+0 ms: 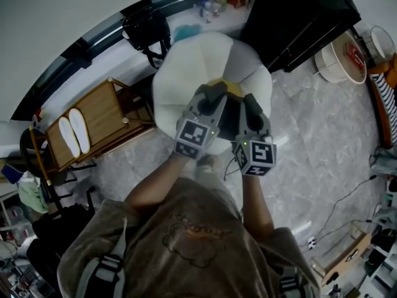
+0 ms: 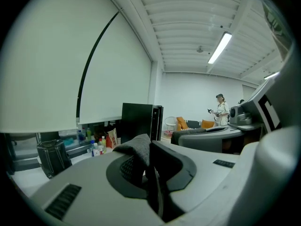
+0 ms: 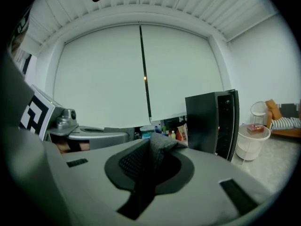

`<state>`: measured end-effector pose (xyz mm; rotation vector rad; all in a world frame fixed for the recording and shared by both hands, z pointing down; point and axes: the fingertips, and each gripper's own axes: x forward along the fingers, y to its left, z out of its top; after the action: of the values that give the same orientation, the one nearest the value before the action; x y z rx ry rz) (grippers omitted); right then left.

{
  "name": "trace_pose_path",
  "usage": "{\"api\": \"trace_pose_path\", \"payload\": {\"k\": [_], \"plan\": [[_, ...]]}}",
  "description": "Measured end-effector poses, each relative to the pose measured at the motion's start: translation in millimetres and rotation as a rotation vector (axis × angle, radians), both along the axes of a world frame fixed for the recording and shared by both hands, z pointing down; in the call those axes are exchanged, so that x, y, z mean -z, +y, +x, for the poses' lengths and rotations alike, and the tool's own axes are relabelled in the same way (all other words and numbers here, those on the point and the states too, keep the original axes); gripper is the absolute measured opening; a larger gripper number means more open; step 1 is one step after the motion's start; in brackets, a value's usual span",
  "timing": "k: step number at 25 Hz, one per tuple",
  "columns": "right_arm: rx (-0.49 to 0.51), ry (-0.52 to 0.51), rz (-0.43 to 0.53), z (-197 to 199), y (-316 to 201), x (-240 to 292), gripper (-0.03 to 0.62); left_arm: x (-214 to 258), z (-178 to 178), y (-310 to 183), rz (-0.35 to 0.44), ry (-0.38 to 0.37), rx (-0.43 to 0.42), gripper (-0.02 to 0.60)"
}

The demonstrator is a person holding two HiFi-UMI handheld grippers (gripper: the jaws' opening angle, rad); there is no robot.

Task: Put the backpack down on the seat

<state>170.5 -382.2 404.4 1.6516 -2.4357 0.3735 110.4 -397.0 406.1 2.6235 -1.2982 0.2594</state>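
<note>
The backpack [image 1: 230, 113] is dark with a yellow top and hangs between my two grippers, over the front of the white round seat [image 1: 192, 61]. My left gripper [image 1: 211, 101] is shut on a grey fabric strap [image 2: 136, 149] of the backpack, pinched between its pads. My right gripper [image 1: 251, 112] sits close beside it and is shut on a similar grey strap [image 3: 157, 147]. Both gripper views point up and out across the room, so the bag's body is hidden in them. Whether the bag touches the seat I cannot tell.
A wooden side table [image 1: 93, 107] carrying white slippers stands left of the seat. A black cabinet [image 1: 298, 17] and a white round tub [image 1: 340, 58] are at the back right. Bottles [image 1: 214, 2] line the window ledge. Cables [image 1: 338, 207] trail across the marble floor. A person [image 2: 221, 109] stands far off.
</note>
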Motion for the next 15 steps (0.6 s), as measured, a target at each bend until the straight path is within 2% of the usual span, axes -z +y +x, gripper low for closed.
{"api": "trace_pose_path", "payload": {"k": [15], "plan": [[-0.128,-0.007,-0.044,11,-72,-60,0.032,-59,10,-82,-0.052,-0.013,-0.094,0.031]]}}
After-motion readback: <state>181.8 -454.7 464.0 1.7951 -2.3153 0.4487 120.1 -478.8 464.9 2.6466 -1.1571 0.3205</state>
